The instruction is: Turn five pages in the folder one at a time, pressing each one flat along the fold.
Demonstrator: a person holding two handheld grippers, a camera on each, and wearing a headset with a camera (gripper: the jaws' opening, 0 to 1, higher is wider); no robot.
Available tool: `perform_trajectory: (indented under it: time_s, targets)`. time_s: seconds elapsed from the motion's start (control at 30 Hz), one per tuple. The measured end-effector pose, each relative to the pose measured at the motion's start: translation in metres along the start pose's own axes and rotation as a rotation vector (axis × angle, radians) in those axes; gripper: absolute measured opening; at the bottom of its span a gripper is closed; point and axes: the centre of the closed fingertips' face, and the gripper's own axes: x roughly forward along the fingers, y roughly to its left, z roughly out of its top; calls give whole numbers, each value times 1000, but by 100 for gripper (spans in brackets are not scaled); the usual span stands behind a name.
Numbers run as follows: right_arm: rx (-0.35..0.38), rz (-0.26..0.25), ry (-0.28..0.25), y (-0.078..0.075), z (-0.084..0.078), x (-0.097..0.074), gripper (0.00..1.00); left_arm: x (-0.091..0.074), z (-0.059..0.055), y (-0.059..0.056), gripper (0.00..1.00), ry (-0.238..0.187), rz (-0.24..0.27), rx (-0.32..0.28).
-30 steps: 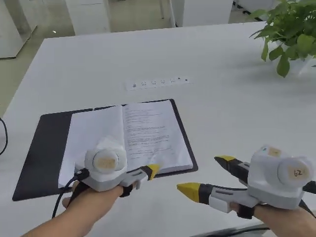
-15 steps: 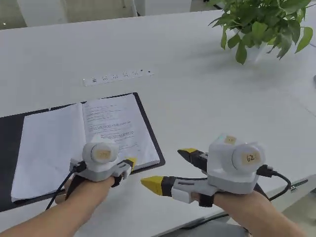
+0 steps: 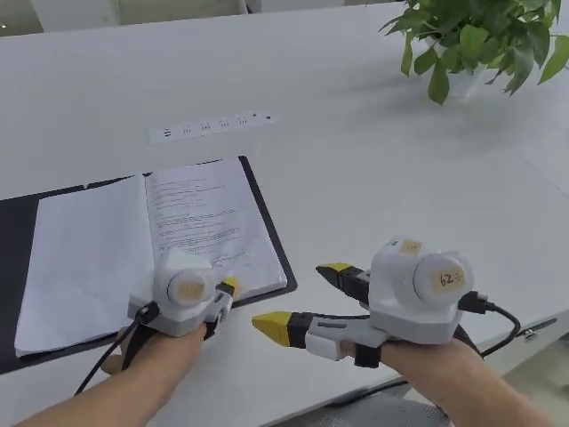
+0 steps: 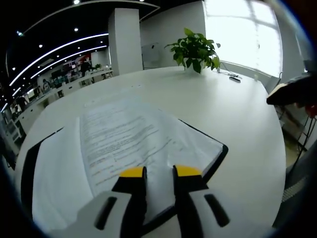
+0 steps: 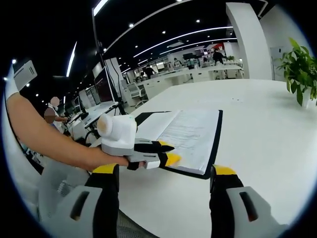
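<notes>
White table (image 3: pixel 373 178) carries everything; the plant (image 3: pixel 480 40) sits at its far R, well apart from the work, and the power strip (image 3: pixel 209 126) lies just beyond the folder. Folder (image 3: pixel 14 236) lies open on the near L part of the table, black cover showing around the paper. Blank pg (image 3: pixel 84 258) on the L side and printed pg (image 3: pixel 209 222) on the R both look flat, w/ no sheet lifted or mid-turn. No. of pgs already turned can't be read from the stack, so progress is a guess: prob btwn turns, w/ the next sheet yet to be picked up and pressed at the fold. L gripper (image 3: pixel 227 289) is held low in the L hand (image 3: pixel 156 351), at the near R corner of the printed pg, pointing along the pg toward the far side. In the left gripper view its yellow tips (image 4: pixel 159 172) stand a narrow slit apart over the paper edge, and I can't tell whether a sheet is caught btwn them; nothing looks clamped. R gripper (image 3: pixel 302 295) sits in the R hand (image 3: pixel 427 356), over bare table just R of the folder, aimed L toward the other tool. Its jaws are spread wide (image 5: pixel 163 169) and hold nothing. Neither touches the fold.
</notes>
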Motion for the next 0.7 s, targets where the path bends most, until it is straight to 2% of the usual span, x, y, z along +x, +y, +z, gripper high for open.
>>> perform_trajectory:
  time_s: [0.13, 0.2, 0.27, 0.3, 0.33, 0.37, 0.4, 0.43, 0.47, 0.6, 0.7]
  targets:
    - [4, 1, 2, 0, -1, 0, 73, 1, 0, 4, 14, -5, 10, 13]
    - [9, -1, 3, -2, -1, 1, 73, 1, 0, 2, 14, -6, 7, 31]
    - [11, -1, 4, -2, -1, 2, 73, 0, 0, 3, 14, -7, 8, 19]
    - [12, 2, 6, -2, -2, 2, 73, 0, 0, 3, 10, -9, 9, 23]
    - [13, 2, 6, -1, -2, 3, 73, -3, -3, 23, 0, 13, 110, 20]
    - [12, 3, 9, -1, -2, 4, 73, 0, -4, 14, 0, 15, 34, -13]
    - [8, 5, 11, -1, -2, 4, 73, 1, -2, 11, 0, 10, 27, 68]
    - [7, 6, 9, 0, -2, 4, 73, 1, -1, 13, 0, 16, 26, 101]
    - [9, 5, 7, 0, -2, 5, 73, 1, -1, 14, 0, 12, 26, 61]
    - [17, 9, 15, -1, -2, 11, 72, 1, -2, 14, 0, 11, 32, 41]
    - [29, 16, 11, -1, -1, 15, 71, 0, -1, 17, 0, 2, 30, -26]
